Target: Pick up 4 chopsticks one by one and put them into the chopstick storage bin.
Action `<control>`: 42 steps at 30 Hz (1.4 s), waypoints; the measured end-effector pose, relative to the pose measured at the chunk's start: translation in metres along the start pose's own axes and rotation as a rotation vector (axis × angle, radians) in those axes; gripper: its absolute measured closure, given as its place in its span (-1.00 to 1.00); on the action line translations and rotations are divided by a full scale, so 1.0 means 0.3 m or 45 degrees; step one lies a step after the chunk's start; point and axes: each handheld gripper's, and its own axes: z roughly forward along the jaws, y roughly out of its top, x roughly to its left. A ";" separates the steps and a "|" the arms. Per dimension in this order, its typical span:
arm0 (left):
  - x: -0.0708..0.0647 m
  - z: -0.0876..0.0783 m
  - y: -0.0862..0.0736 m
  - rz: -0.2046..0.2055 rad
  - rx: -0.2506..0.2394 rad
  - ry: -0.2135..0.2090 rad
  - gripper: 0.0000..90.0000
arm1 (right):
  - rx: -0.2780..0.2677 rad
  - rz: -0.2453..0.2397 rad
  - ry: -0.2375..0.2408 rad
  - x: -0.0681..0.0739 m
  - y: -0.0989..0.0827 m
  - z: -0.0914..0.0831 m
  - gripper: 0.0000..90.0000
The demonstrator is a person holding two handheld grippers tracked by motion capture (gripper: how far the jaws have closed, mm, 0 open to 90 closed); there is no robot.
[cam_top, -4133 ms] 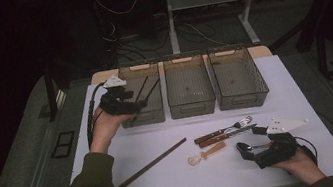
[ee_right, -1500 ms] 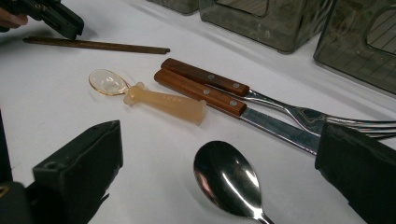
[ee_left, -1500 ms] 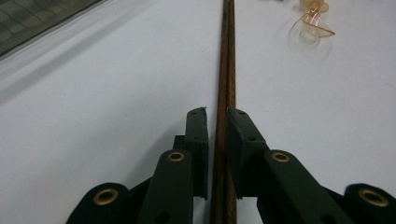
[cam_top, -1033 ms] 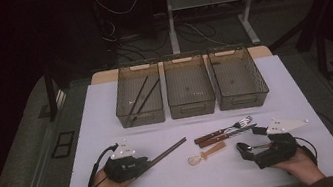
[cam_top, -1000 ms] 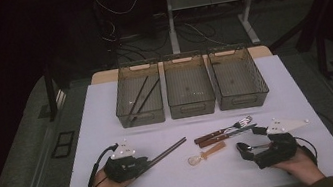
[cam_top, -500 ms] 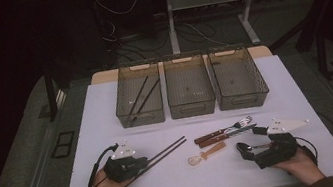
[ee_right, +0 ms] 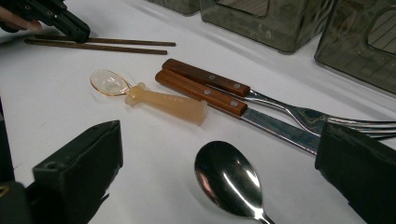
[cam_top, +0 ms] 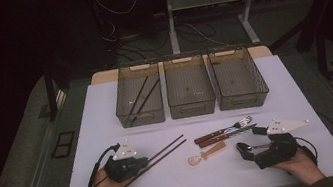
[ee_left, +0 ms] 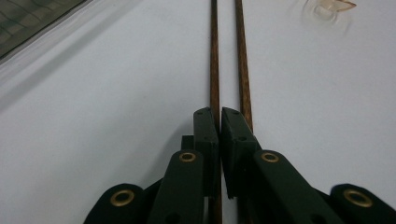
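- Chopsticks [cam_top: 164,153] first: you've got a pair of dark brown ones lying on the white table [cam_top: 107,113], near the front edge on your left side, side by side and pointing up and to the right toward the cutlery.
- Your left gripper [ee_left: 219,122] sits right at their near end. Its jaws have just been closing and now stand almost together, and in the left gripper view one stick runs straight into the thin gap between the pads while the other lies just outside the right-hand jaw. So it looks pinched on the one stick, low against the tabletop.
- Your right gripper [cam_top: 250,148] rests on the table at the front right, jaws spread wide. A metal spoon [ee_right: 229,179] lies bowl-up between them, and neither pad touches it.
- Just beyond that spoon: a fork [ee_right: 280,105] and a knife [ee_right: 219,100], both with wooden handles, lying alongside each other and touching.
- Left of those, apart from them, is a small translucent spoon [ee_right: 154,95] with a chunky amber handle.
- At the back of the table three smoky see-through bins stand in a row. The left bin [cam_top: 124,111] already has a couple of dark sticks leaning in it; the middle bin [cam_top: 193,109] and the right bin [cam_top: 260,90] hold no cutlery that I can make out.
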 end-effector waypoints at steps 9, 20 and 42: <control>0.017 -0.002 0.000 -0.028 -0.002 -0.040 0.90 | 0.001 -0.001 0.000 0.000 0.000 0.000 -0.98; 0.027 -0.018 0.007 -0.072 -0.018 -0.047 0.90 | 0.000 0.002 0.003 -0.001 0.000 0.001 -0.98; 0.052 -0.075 0.043 -0.163 -0.024 -0.070 0.90 | -0.005 0.016 0.011 -0.005 -0.001 -0.002 -0.98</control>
